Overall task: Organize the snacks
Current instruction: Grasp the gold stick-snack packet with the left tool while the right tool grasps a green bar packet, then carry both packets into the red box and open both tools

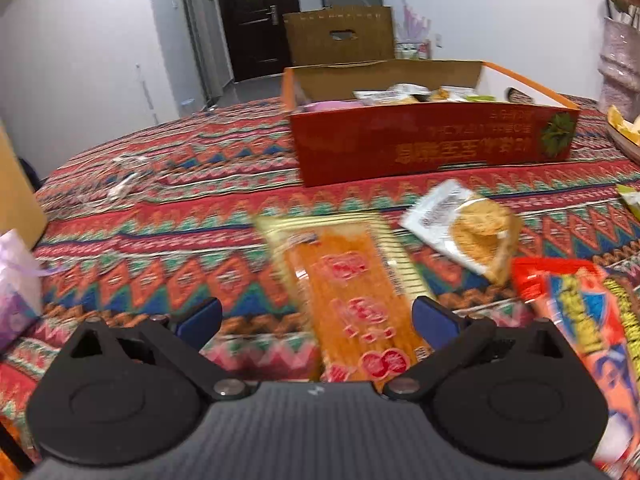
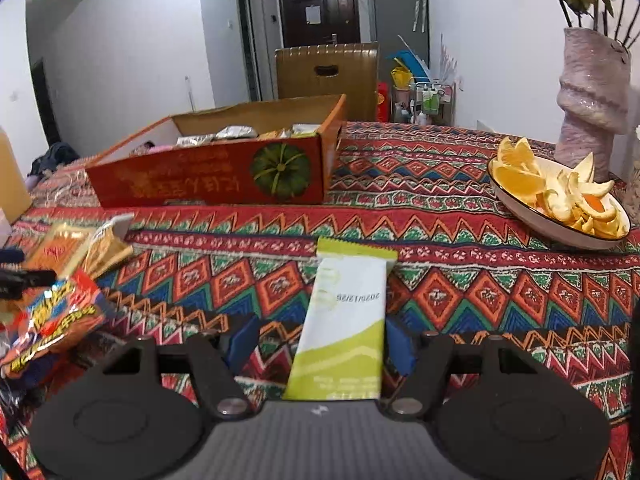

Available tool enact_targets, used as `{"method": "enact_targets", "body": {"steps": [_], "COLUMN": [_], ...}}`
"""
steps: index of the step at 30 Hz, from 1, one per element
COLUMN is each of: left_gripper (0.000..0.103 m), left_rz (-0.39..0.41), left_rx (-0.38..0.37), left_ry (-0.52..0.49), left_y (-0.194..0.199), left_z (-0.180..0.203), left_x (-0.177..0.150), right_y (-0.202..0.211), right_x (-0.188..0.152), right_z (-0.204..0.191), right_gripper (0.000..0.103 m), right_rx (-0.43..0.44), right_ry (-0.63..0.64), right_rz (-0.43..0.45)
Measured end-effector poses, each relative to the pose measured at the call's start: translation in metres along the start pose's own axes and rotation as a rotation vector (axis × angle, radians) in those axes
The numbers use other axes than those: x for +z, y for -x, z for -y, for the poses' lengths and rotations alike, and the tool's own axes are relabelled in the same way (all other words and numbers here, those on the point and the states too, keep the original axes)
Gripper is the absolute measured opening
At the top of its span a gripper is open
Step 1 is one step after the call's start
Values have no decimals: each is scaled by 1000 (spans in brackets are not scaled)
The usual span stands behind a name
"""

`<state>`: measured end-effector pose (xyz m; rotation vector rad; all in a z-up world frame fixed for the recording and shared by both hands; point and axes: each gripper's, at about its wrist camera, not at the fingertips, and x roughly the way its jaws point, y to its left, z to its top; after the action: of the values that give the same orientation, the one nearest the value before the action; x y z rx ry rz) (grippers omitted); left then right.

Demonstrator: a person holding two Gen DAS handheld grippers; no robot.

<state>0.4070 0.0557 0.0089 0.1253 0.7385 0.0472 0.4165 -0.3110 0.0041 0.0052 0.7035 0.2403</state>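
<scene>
1. One red cardboard box (image 2: pixel 208 178) is seen on the table, with several snack packets inside; their number cannot be told.
2. Four loose snack packets are counted on the cloth: one orange packet (image 1: pixel 352 304), one white packet with a round cracker (image 1: pixel 464 224), one red and blue packet (image 1: pixel 584 320), and one green and white packet (image 2: pixel 344 320).
3. One plate of orange peels (image 2: pixel 560 196) is seen.
4. One vase (image 2: pixel 592 96) is seen.

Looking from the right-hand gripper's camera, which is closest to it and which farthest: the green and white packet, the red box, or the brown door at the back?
1. Green and white packet, lying between the right gripper's open fingers.
2. Red box, ahead and left on the table.
3. Brown door, far back across the room.
</scene>
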Motion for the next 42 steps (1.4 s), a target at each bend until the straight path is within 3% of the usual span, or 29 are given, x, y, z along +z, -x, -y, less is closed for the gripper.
{"method": "enact_targets", "body": {"steps": [3, 8, 10, 11, 13, 15, 16, 17, 18, 21, 24, 33, 42], "left_gripper": [103, 103, 102, 99, 81, 56, 52, 40, 33, 24, 20, 20, 20], "left_rz": [-15, 4, -12, -6, 2, 21, 30, 35, 39, 45, 68, 193, 282], "left_rx": [14, -57, -25, -26, -74, -55, -46, -44, -46, -89, -105, -169, -239], "left_ry": [47, 52, 33, 37, 80, 74, 72, 79, 84, 127, 149, 245, 222], "left_y": [3, -1, -9, -10, -8, 0, 4, 11, 17, 40, 66, 161, 219], "left_z": [-17, 0, 11, 12, 9, 11, 11, 10, 8, -2, -9, -15, -5], "left_x": [-1, 3, 2, 1, -2, -4, -6, -8, -10, -23, -39, -70, -83], "right_y": [2, -8, -9, -7, -2, 6, 10, 15, 19, 40, 62, 121, 165], "right_x": [-3, 4, 4, 3, 0, -5, -8, -12, -16, -30, -43, -55, -66], "right_z": [1, 3, 1, -1, -3, -5, -8, -12, -16, -28, -40, -81, -111], "right_gripper": [66, 66, 56, 40, 38, 37, 37, 37, 37, 37, 37, 37, 37], "right_rx": [7, -5, -22, -32, -27, -9, -10, -16, -18, 20, 47, 106, 157], "right_ry": [-11, -34, -18, -3, 15, 18, 22, 26, 28, 8, -13, 11, 36], "right_rz": [3, 17, 17, 16, 5, -2, -1, 1, 1, 15, 35, 114, 191]}}
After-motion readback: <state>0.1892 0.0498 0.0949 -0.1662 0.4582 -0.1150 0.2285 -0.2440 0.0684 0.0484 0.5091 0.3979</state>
